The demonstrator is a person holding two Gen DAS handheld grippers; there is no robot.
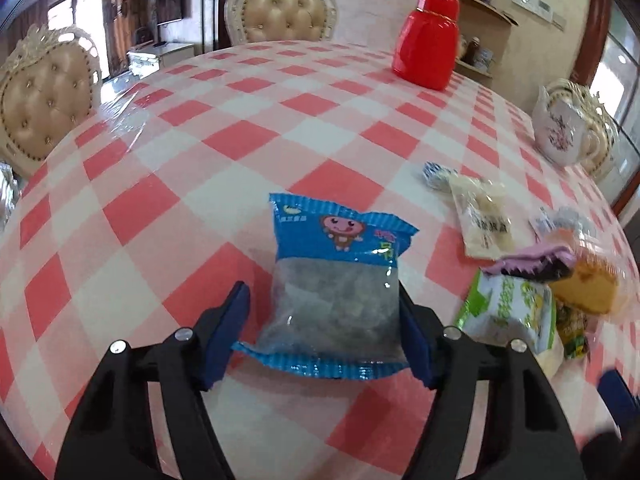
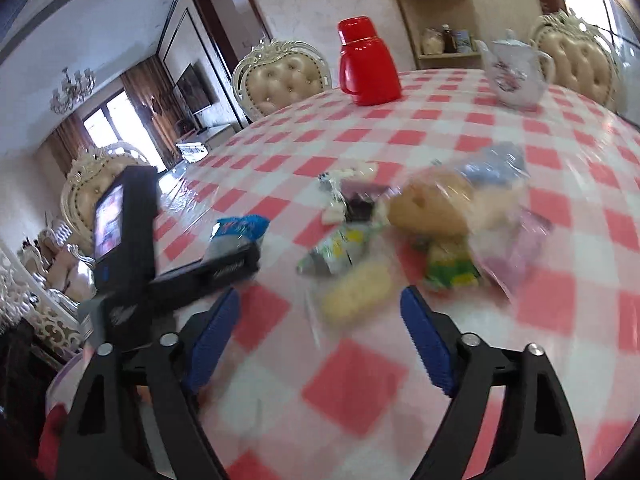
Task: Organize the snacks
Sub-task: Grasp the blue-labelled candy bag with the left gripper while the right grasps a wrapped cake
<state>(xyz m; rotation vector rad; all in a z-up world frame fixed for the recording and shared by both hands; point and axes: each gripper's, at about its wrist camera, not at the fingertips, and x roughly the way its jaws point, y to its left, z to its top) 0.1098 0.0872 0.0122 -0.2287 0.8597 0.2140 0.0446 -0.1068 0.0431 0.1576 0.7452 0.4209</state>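
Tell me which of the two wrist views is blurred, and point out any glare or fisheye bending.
Left wrist view: mostly sharp on the blue-topped clear snack packet; only the snack pile at the right edge smears; glare on the clear plastic table cover. Right wrist view: motion blur over the heap of wrapped snacks; the red plastic flask stays fairly crisp. Both bend the checked table into a dome.

L gripper [image 1: 322,314] straddles blue snack packet [image 1: 336,280] lying flat on pink/white check tablecloth [image 1: 180,184]; R pad touches packet edge, L pad just clear. Snack pile [image 1: 532,280] to right, partly blurred. Red flask [image 1: 426,38] and white teapot [image 1: 560,124] at far side. Padded chairs [image 1: 280,14] beyond table.
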